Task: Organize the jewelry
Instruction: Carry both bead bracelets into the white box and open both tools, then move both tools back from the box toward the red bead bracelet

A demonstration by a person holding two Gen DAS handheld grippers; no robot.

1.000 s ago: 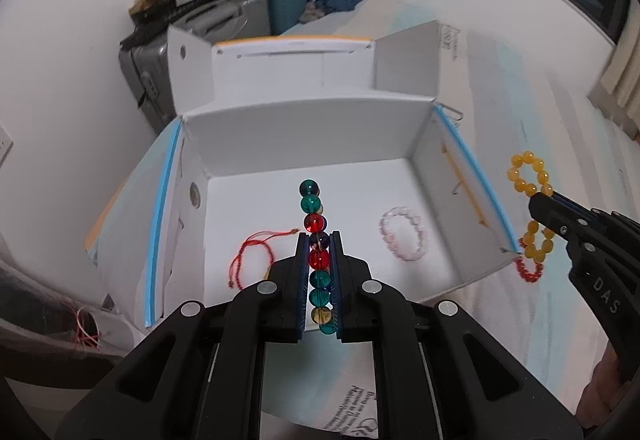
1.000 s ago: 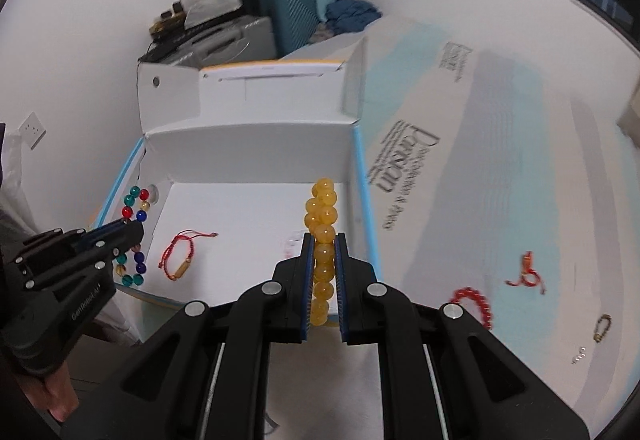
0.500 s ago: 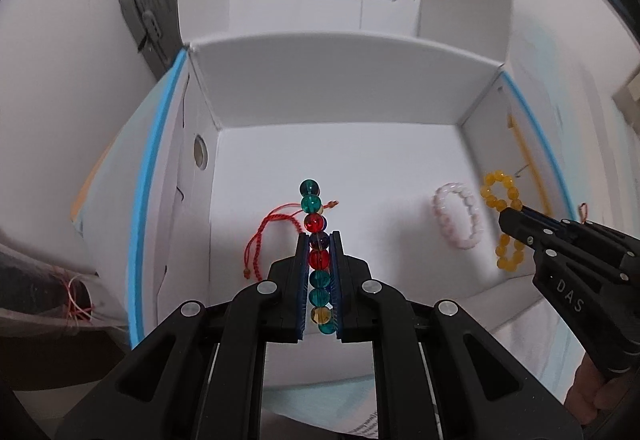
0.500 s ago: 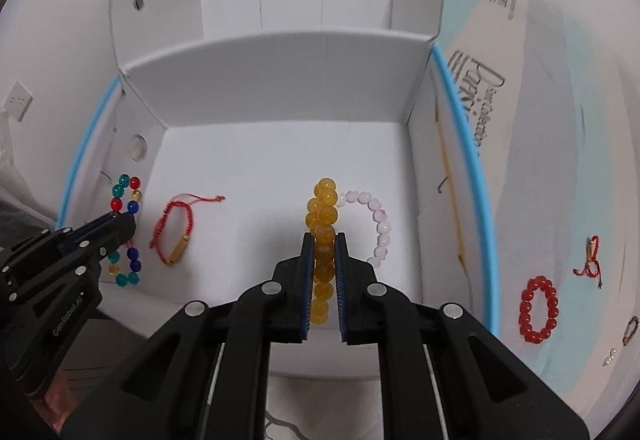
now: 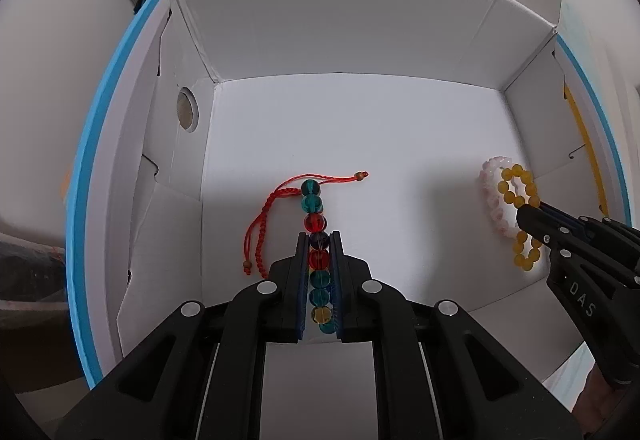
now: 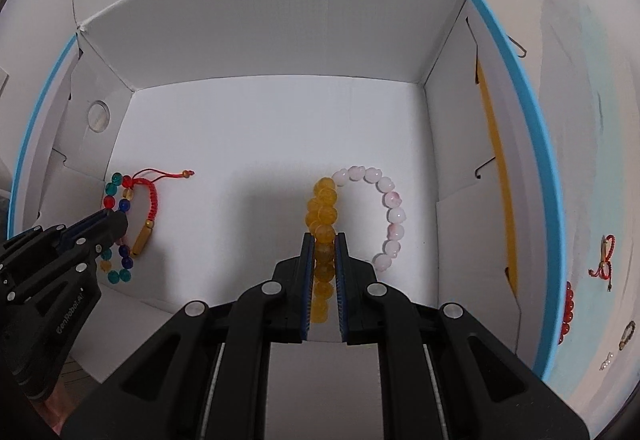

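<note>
**Both bracelets lowered into the box, not yet let go**

Left tongs (image 5: 319, 272) were clamped nearly shut on the multicolour bead bracelet (image 5: 316, 224), pinched flat so its beads ran in one line out past the tips. Right tongs (image 6: 323, 272) were likewise squeezed tight on the yellow bead bracelet (image 6: 322, 208). Gripping each loop edge-on w/ most of it hanging free past the tips probably lets it drop flat once released, w/o snagging.

Both pairs pointed steeply down into the white cardboard box (image 5: 340, 40), flaps open. Left one hung over the left part of the floor, its bracelet over or just beside the red cord bracelet (image 5: 276, 208); whether they touched, can't tell. Right one sat toward the right wall, yellow beads right beside the pink bead bracelet (image 6: 386, 216) already lying there. Probably kept apart so the pieces don't tangle.

Outside the box, on the pale surface to the right, a red bead bracelet (image 6: 566, 314), a small red cord piece (image 6: 604, 260) and a couple of tiny items were left to collect.

Vs a sec earlier: then the box was farther off w/ the room and suitcases in view; since, both pairs came down inside and tipped more steeply, box filling each view. Grip unchanged.
</note>
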